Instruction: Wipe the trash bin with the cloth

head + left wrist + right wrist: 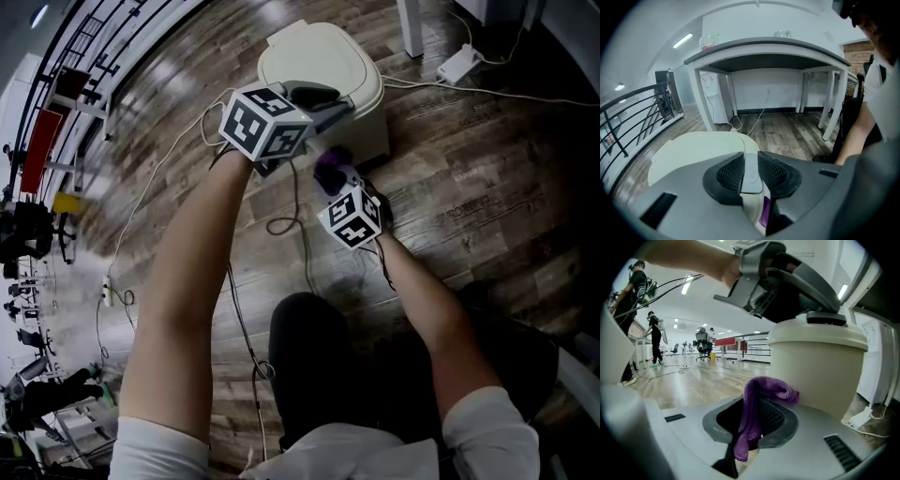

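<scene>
The cream trash bin stands on the wooden floor ahead of me, lid down. My left gripper reaches over its near rim. In the left gripper view the left gripper is shut on a grey tab at the front edge of the lid. My right gripper sits lower, shut on a purple cloth. In the right gripper view the purple cloth hangs out of the right gripper, and its bunched top touches the bin's side wall.
A white power adapter and its cables lie right of the bin. More cable loops on the floor near my knees. A desk stands beyond the bin, a railing to the left. People stand far off.
</scene>
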`<state>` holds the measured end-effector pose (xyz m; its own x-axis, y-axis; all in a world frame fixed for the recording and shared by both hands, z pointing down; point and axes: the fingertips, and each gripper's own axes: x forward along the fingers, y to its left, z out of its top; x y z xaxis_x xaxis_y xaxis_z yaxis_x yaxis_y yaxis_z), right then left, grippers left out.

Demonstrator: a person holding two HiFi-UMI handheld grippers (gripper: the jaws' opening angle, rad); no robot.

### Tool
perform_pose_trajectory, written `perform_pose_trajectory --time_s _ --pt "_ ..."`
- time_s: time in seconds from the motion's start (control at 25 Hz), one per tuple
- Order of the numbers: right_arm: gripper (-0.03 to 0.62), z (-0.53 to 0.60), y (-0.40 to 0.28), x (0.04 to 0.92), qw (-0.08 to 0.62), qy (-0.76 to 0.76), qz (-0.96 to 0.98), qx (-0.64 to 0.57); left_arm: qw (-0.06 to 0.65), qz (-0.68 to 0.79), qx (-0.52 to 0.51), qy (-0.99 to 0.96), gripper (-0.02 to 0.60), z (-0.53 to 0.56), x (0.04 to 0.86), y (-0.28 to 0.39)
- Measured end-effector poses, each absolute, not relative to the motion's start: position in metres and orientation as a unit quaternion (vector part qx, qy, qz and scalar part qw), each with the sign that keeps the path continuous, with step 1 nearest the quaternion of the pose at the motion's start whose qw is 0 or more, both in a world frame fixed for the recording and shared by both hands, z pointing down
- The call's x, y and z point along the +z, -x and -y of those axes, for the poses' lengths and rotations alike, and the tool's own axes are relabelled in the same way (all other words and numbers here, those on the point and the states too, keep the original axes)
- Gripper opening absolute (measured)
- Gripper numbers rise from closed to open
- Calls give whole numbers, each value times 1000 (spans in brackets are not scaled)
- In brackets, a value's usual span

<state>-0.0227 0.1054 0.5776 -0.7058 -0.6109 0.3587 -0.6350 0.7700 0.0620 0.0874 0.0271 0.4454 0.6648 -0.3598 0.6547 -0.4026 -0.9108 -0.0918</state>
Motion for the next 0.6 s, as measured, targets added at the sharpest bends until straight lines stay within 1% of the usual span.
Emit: perform_pose_trajectory --time_s 0.16,0.28,0.44,0.6 --pt "77 -136 56 575 188 -261 947 6 30 210 352 -912 94 -27 445 -88" --pt "77 -153 67 585 206 -224 953 -3 31 209 352 -912 95 -28 445 -87" --pt "77 -159 59 610 237 -212 948 8 32 208 353 -912 95 -28 445 -88" --pt "77 -149 29 644 273 -234 932 40 34 208 353 -911 95 -27 446 -88"
